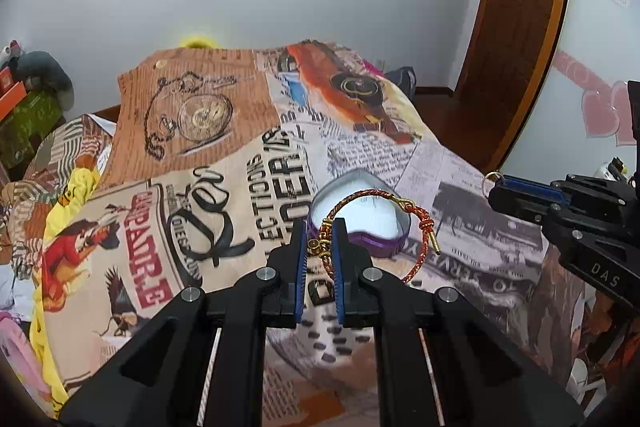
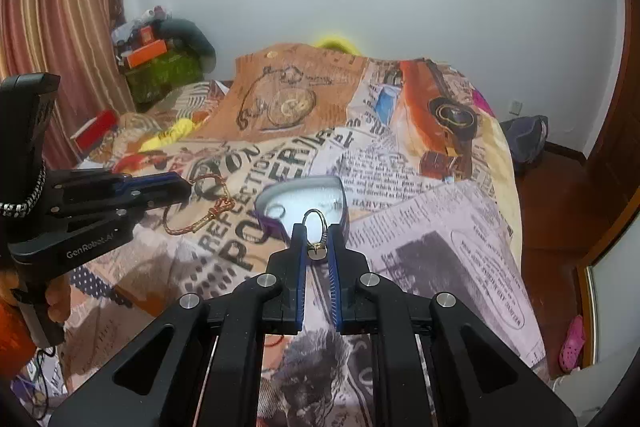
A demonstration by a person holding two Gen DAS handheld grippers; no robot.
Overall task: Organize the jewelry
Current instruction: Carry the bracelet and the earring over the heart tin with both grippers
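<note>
While lifting: we carry both pieces above the heart-shaped tin (image 1: 384, 247), clear of the bedspread (image 1: 200, 227).
Left gripper (image 1: 321, 247): clenched on the red braided bracelet (image 1: 420, 219).
Right gripper (image 2: 318, 247): clenched on a ring (image 2: 315, 223).

The heart-shaped tin (image 1: 360, 223) lies open on the bed (image 1: 224, 131), nothing over its mouth but the bracelet (image 1: 376, 223) and the ring (image 2: 316, 227) hanging from the 2 hand-held grippers. Bed cover around the tin is bare and flat. Clutter crowds only the far left: a yellow cloth (image 1: 76, 187), boxes (image 2: 160, 67) by the curtain (image 2: 60, 7).
</note>
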